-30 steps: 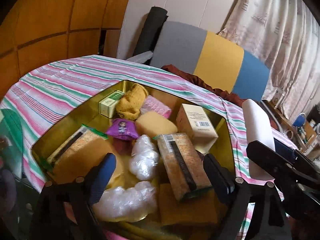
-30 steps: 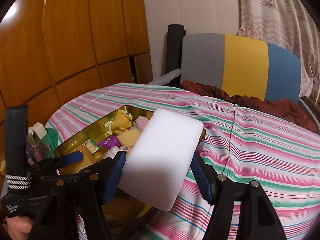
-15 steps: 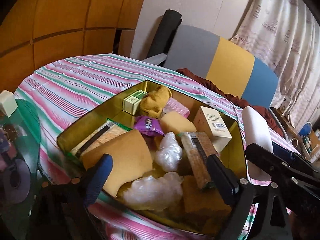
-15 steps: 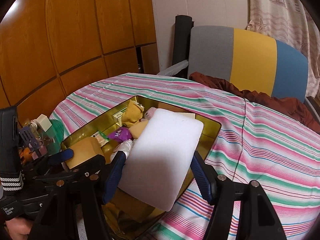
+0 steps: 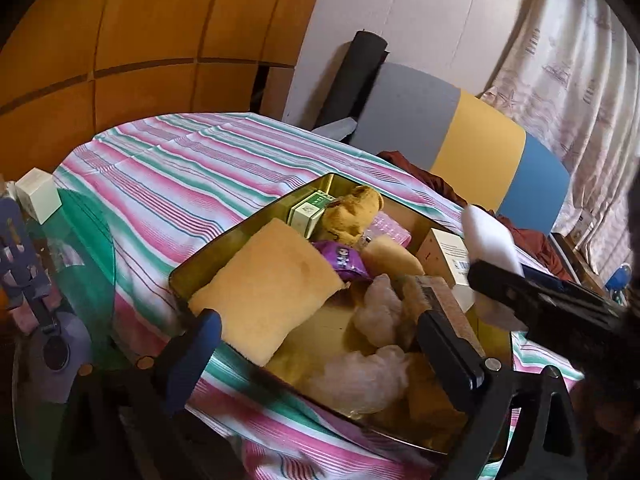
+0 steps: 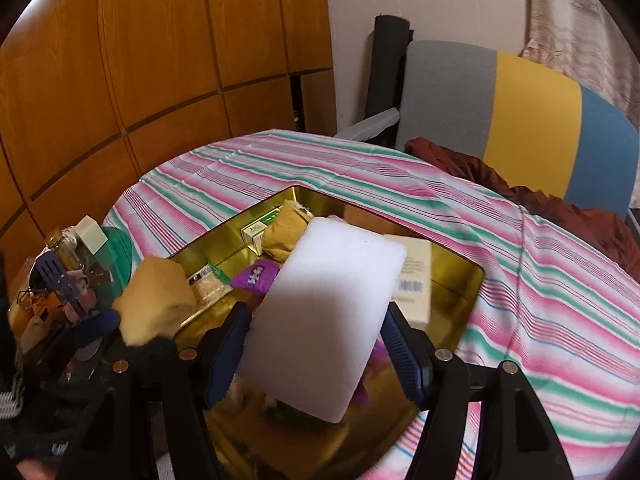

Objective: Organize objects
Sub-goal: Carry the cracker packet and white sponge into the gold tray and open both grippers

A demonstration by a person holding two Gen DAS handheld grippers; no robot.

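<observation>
Over the gold tin point(image 6: 460, 276), right gripper point(image 6: 316, 344) clamps the white sponge point(image 6: 324, 312), long axis pointing ahead; left gripper point(image 5: 320, 344) opening, yellow sponge point(image 5: 268, 288) between jaws, untouched.

Striped-cloth table point(image 6: 540, 280), gold tin point(image 6: 476, 280) resting on it

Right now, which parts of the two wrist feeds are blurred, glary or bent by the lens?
Left wrist view: wood wall panels bow from fisheye; near hand-held gripper soft and dark. Right wrist view: white foam block half shadowed; gold tin wall throws mirror glare; cream box motion-smeared; corners vignetted black.
</observation>
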